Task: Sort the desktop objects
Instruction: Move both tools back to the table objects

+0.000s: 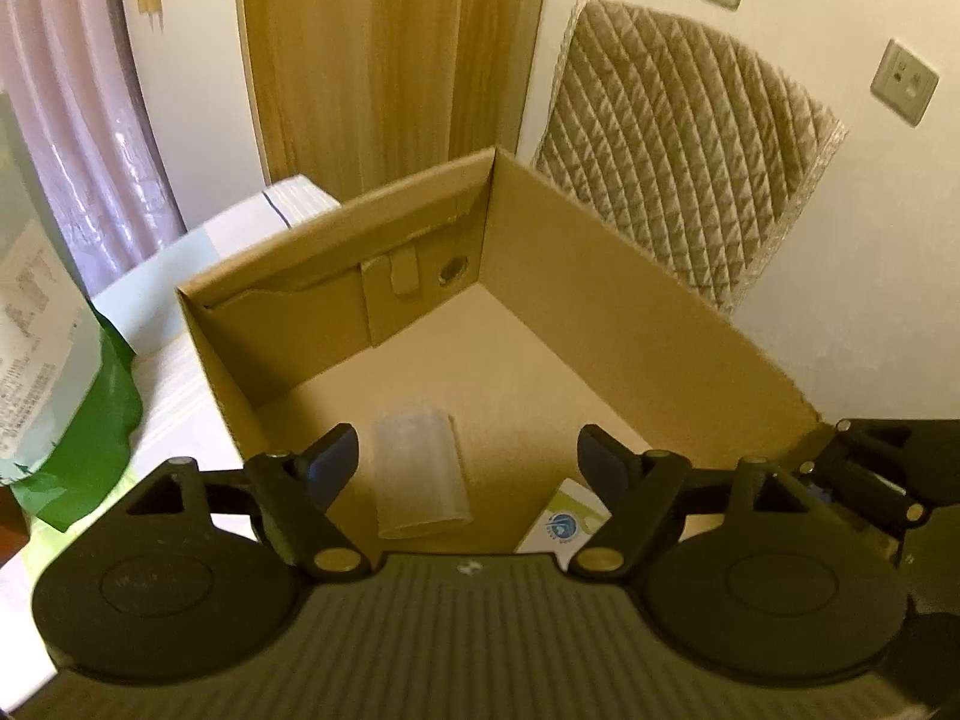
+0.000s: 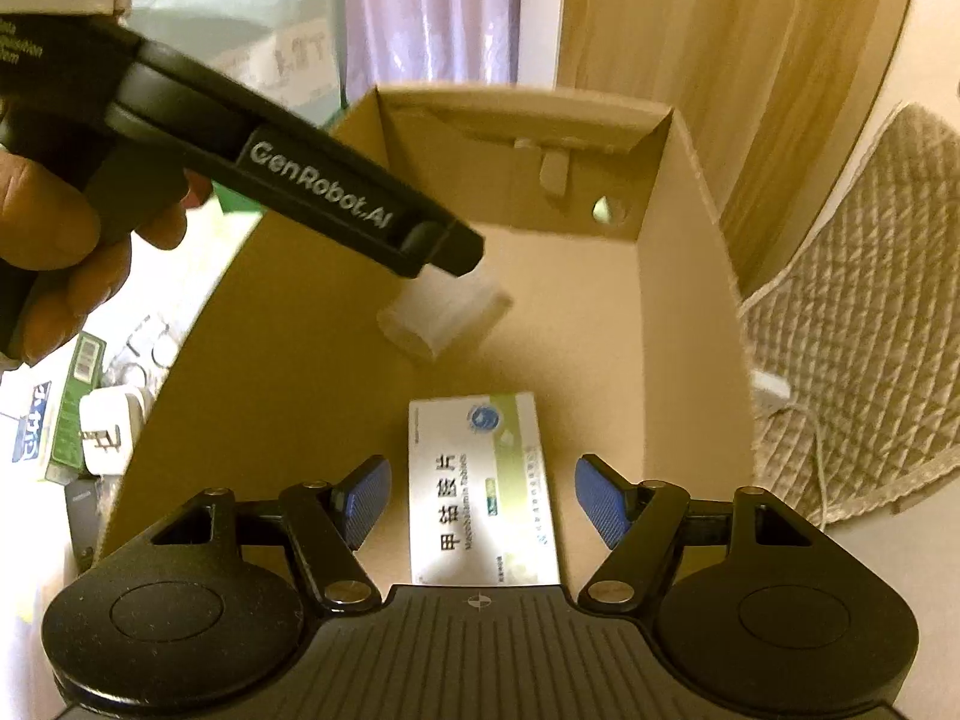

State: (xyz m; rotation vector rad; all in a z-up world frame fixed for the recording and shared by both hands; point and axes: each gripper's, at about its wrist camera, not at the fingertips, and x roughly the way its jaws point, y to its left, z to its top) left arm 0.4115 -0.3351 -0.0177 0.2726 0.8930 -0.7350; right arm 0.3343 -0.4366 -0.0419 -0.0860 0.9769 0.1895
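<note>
1. Both grippers hang over an open cardboard box (image 1: 600, 312) on a white bench (image 1: 174, 402).
2. The left gripper (image 1: 468, 456) has its fingers spread wide, holding nothing; a translucent plastic cup (image 1: 420, 474) lies on its side on the box floor between them.
3. The right gripper (image 2: 480, 498) is likewise wide open and empty, above a white-and-green medicine box (image 2: 480, 480) lying flat on the box floor.
4. A hand (image 2: 54, 252) grips the left tool's handle; a white charger plug (image 2: 108, 432) and other packets lie outside the box.
</note>
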